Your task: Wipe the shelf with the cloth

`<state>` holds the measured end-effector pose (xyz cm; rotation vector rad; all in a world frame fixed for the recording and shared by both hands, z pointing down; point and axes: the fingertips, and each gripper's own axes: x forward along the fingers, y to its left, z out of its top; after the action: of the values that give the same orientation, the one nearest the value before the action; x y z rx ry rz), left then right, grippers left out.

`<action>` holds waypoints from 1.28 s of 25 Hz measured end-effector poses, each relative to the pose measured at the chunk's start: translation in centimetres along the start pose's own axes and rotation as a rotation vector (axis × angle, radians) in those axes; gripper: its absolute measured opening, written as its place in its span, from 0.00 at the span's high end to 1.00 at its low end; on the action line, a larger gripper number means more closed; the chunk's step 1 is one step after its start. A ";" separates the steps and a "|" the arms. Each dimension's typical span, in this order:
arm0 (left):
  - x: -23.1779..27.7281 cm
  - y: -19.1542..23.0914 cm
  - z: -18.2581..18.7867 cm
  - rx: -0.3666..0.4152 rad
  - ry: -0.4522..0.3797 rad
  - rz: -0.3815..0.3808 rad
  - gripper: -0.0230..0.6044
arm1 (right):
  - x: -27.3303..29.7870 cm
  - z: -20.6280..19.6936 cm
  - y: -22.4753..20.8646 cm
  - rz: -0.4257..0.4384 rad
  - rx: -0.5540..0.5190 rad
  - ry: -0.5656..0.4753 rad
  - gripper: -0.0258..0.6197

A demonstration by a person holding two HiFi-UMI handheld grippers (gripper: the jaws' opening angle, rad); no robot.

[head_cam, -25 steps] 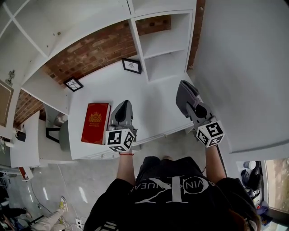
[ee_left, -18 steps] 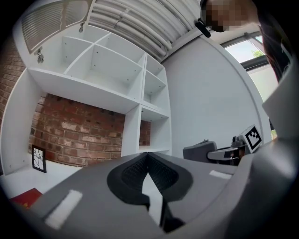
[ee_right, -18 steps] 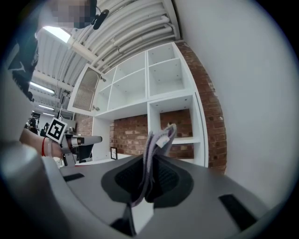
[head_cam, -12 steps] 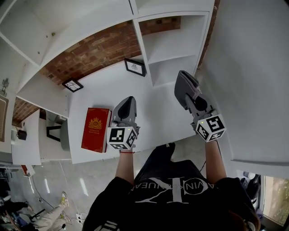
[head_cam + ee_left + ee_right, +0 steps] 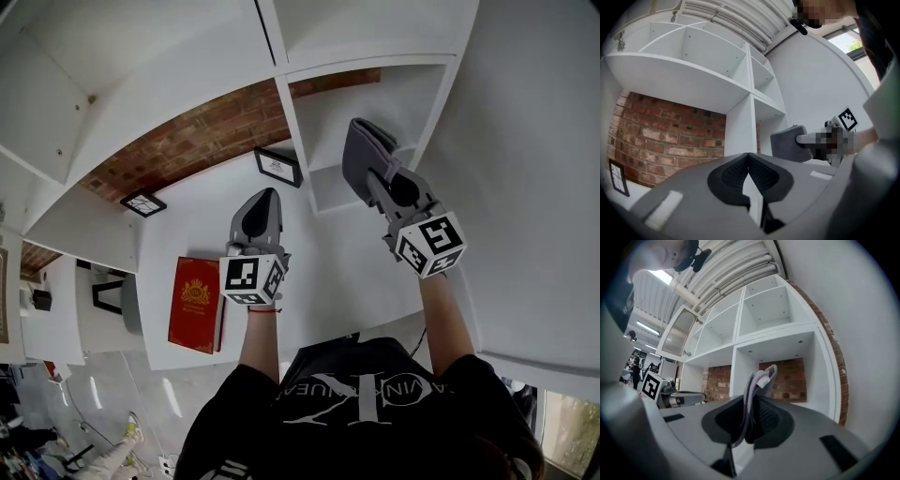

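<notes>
My right gripper (image 5: 368, 171) is shut on a folded grey cloth (image 5: 360, 152), which stands up from the jaws (image 5: 759, 378). It hangs level in front of a small open compartment of the white shelf unit (image 5: 375, 103), whose back is brick (image 5: 787, 373). Whether the cloth touches the shelf board (image 5: 328, 184) I cannot tell. My left gripper (image 5: 265, 197) is shut with nothing in it, over the white desk surface (image 5: 202, 220) to the left of the compartment. In the left gripper view the cloth (image 5: 786, 143) shows to the right, beyond the closed jaw tips.
A red book (image 5: 195, 305) lies at the desk's front left. Two small framed pictures (image 5: 278, 166) (image 5: 142, 202) stand against the brick wall. A white upright panel (image 5: 292, 127) separates desk and compartment. A plain white wall (image 5: 525, 169) is to the right.
Both grippers have moved forward toward the shelf unit, the right one also upward. The cloth now stands at the compartment's opening. The jaws' states are the same.
</notes>
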<state>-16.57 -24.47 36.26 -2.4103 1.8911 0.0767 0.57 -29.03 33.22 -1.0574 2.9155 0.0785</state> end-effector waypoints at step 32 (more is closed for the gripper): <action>6.3 1.8 -3.8 -0.054 0.068 -0.047 0.95 | 11.6 -3.2 -5.4 0.002 -0.229 0.498 0.68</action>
<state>-16.87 -31.38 39.49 -2.5220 1.8829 0.0443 -4.93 -40.84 35.58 -1.2637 3.4176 0.1761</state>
